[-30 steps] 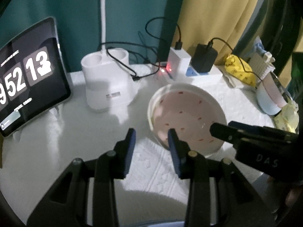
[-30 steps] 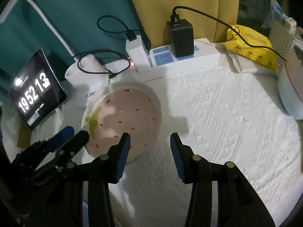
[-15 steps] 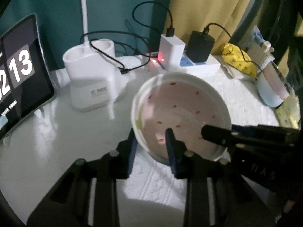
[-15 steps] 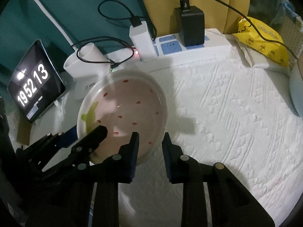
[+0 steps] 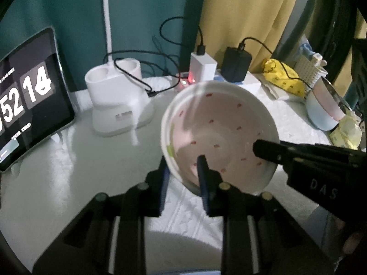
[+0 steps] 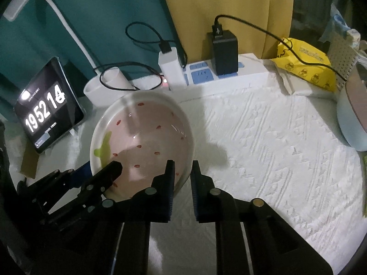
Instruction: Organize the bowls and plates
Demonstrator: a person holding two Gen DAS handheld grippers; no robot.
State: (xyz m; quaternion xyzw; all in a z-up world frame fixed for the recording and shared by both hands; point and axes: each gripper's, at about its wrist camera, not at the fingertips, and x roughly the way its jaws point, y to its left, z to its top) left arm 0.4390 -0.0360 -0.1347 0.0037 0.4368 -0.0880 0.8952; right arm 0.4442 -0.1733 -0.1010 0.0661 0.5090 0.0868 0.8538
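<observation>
From the left wrist camera, the tablet clock [image 5: 29,105] is cut off at the frame edge, only part of its digits showing, and everything is a little blurred. The near rim of the pink bowl [image 5: 220,135] sits behind the gripper's own frame, so whether its base touches the white cloth [image 5: 183,213] cannot be told. One pink bowl here, white-rimmed, dotted with small red marks, a green patch on its left inner wall. The left gripper [image 5: 183,174] has just been closing, and its jaws now pinch the bowl's near wall, one finger outside, one inside. Right of the bowl, the right gripper's [image 5: 266,151] dark tip reaches over the rim; its second finger is hidden. Behind the bowl stand one white twin-cup holder [image 5: 117,96] and two chargers, white and black. A second bowl, pale blue [image 5: 321,112], lies tilted far right of the pink one, partly cropped.

Over to the right wrist camera: the right gripper [image 6: 182,178] has just been closing too, and it clamps the pink bowl's [image 6: 142,137] right-hand rim between narrow jaws. The bowl tips up toward the lens, its underside unseen. At the bowl's lower left, the left gripper [image 6: 101,174] grips the wall. The power strip [image 6: 231,78] runs behind the bowl; the blue bowl [image 6: 351,116] is cut off at the right edge.
</observation>
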